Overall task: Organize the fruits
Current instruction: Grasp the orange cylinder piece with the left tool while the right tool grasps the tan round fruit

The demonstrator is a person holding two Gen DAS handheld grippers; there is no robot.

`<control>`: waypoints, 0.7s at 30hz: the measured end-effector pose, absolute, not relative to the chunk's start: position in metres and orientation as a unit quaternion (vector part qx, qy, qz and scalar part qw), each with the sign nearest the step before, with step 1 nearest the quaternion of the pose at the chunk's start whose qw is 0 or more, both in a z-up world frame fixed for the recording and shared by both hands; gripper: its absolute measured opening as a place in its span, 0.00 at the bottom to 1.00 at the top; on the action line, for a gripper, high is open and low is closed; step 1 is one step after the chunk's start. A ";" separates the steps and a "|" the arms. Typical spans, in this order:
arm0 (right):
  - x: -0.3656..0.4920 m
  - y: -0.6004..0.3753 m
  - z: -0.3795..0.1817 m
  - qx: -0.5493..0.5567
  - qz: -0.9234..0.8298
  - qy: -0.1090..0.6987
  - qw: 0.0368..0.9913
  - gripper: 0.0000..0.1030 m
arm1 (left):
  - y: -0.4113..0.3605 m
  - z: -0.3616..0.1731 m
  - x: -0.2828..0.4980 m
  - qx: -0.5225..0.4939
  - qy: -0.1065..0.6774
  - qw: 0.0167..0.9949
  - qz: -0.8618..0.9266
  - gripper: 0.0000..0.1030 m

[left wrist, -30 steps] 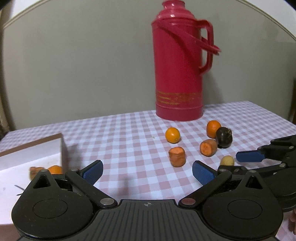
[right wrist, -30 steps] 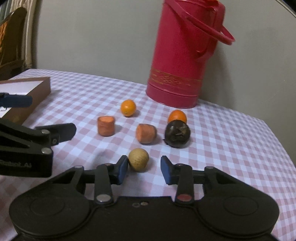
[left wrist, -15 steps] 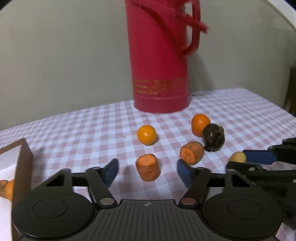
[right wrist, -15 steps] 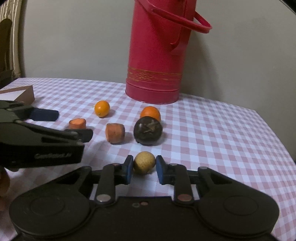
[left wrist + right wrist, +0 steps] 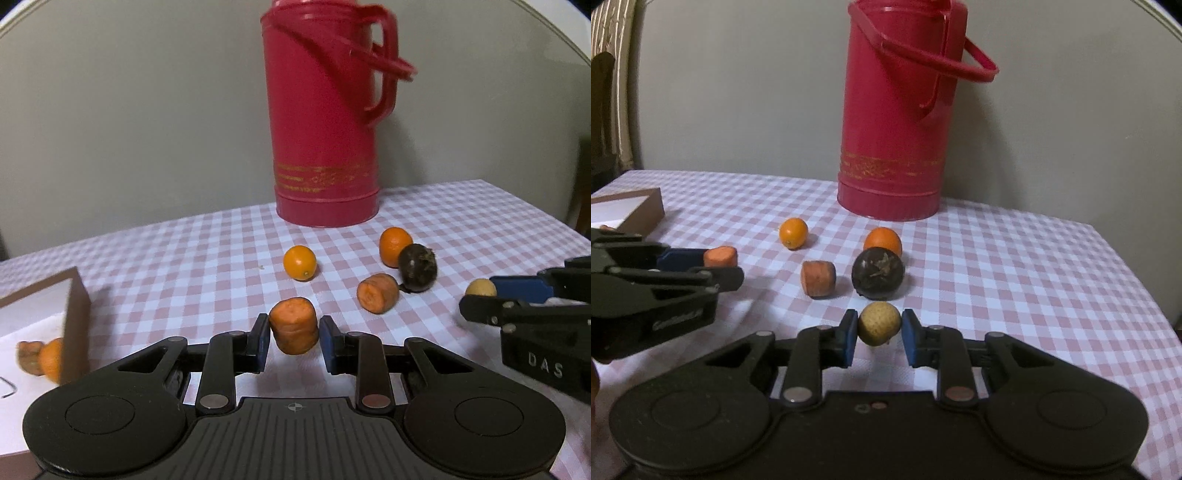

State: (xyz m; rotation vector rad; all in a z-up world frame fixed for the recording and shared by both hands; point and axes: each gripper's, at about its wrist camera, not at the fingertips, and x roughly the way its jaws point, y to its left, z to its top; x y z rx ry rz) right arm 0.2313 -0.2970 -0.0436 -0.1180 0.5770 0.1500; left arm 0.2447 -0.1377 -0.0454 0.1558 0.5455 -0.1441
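Observation:
My left gripper [image 5: 294, 341] is shut on an upright carrot chunk [image 5: 293, 325]; the chunk also shows in the right wrist view [image 5: 720, 256]. My right gripper [image 5: 879, 336] is shut on a small tan round fruit [image 5: 878, 322], seen from the left wrist view [image 5: 479, 288] too. On the checked cloth lie a second carrot chunk [image 5: 818, 277], a dark round fruit [image 5: 878, 272], and two small oranges [image 5: 793, 232] [image 5: 882, 240]. A brown box with a white inside [image 5: 75, 314] at the left holds an orange piece [image 5: 50, 360].
A tall red thermos [image 5: 325, 122] stands at the back of the table, behind the fruits. The table's right edge [image 5: 1137, 280] drops off near the right gripper. A wall runs behind the table.
Both grippers moved forward and closed: the left one onto the upright carrot chunk, the right one onto the tan fruit. The left gripper has swung away from the box.

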 end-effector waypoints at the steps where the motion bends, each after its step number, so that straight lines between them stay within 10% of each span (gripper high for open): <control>1: 0.226 -0.295 -0.041 -0.059 0.075 0.281 0.955 0.16 | -0.134 -0.042 0.238 0.075 0.265 0.959 -0.069 0.28; 21: 0.121 -0.237 -0.015 -0.094 0.112 0.246 0.958 0.16 | -0.037 -0.014 0.111 0.049 0.233 0.971 -0.014 0.28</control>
